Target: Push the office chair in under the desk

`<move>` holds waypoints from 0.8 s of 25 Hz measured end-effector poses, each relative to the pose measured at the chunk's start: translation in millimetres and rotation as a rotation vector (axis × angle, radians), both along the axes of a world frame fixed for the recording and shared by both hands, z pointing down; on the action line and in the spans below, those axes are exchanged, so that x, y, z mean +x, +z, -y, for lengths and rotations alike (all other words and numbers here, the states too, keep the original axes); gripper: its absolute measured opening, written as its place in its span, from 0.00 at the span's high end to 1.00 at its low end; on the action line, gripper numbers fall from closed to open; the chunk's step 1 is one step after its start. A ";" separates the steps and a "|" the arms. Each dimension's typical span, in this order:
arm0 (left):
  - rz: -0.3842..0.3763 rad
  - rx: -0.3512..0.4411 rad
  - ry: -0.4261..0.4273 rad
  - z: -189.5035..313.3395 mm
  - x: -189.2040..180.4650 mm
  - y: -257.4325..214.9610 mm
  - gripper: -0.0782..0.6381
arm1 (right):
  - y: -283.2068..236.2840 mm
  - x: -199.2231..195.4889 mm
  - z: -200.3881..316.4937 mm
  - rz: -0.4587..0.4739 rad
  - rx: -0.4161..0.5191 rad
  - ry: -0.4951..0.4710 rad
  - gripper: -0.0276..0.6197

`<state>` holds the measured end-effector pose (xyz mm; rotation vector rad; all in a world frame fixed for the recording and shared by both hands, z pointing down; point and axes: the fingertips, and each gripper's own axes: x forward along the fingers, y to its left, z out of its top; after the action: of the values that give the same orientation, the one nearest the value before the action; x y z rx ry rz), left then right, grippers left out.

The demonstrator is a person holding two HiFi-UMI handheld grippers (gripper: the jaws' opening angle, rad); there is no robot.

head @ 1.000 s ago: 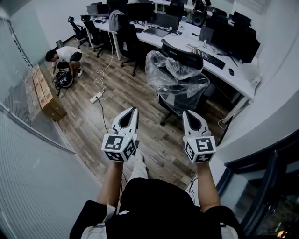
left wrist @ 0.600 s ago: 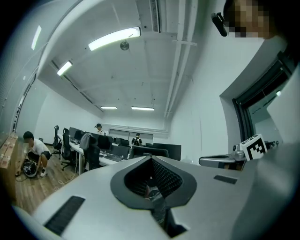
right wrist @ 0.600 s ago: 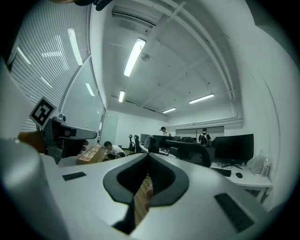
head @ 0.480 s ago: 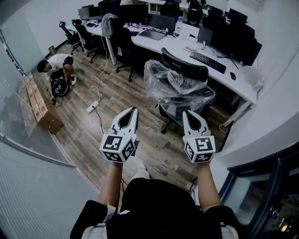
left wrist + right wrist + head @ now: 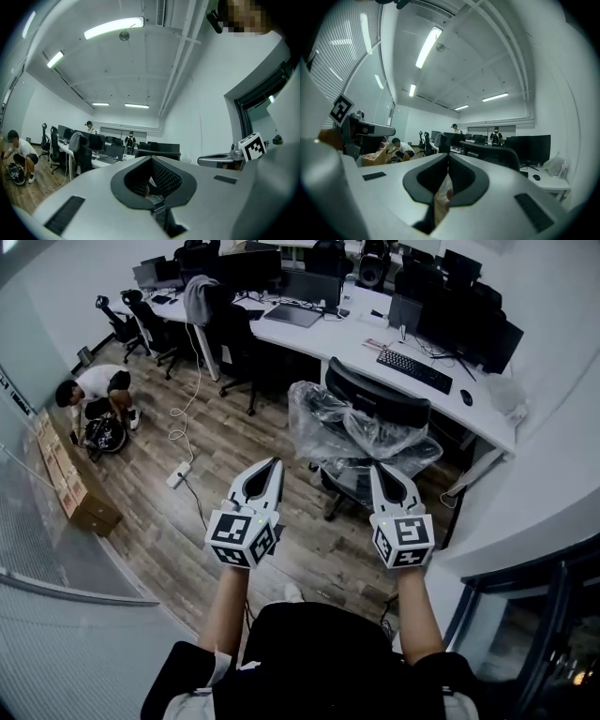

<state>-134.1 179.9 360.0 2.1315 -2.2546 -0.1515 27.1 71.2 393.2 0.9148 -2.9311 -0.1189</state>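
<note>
A black office chair (image 5: 375, 423) wrapped in clear plastic stands pulled out from the long white desk (image 5: 422, 381), its back towards me. In the head view my left gripper (image 5: 273, 465) and right gripper (image 5: 381, 470) are held side by side in front of me, just short of the chair's seat, both shut with nothing between the jaws. The right gripper view shows the chair's black backrest (image 5: 497, 157) just ahead of the closed jaws. The left gripper (image 5: 151, 161) points level across the room at the desks.
Monitors, a keyboard (image 5: 414, 369) and a mouse lie on the desk. More chairs (image 5: 220, 329) stand further left. A person (image 5: 89, 395) crouches by cardboard boxes (image 5: 66, 479) at the left wall. A power strip (image 5: 178, 474) and cable lie on the wood floor. A dark door frame (image 5: 525, 615) is at right.
I have stepped closer to the chair: it and the desk have slid nearer the grippers in the head view. Both grippers keep their pose and stay shut.
</note>
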 end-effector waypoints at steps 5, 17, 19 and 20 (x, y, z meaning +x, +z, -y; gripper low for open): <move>-0.017 -0.014 0.065 27.1 -27.7 5.4 0.88 | 6.5 -26.2 18.1 -0.006 -0.018 0.053 0.92; -0.008 -0.073 0.124 59.5 -75.1 29.0 0.88 | 21.9 -53.5 46.3 -0.030 -0.043 0.149 0.92; -0.011 -0.082 0.135 65.5 -76.8 34.3 0.88 | 24.7 -53.1 50.0 -0.037 -0.044 0.164 0.92; -0.013 -0.085 0.141 68.7 -77.7 36.7 0.88 | 26.4 -53.0 51.7 -0.041 -0.045 0.171 0.92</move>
<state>-211.8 111.2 396.7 2.2276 -2.0551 -0.0634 -25.9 19.5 419.6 1.1360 -2.7907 -0.0616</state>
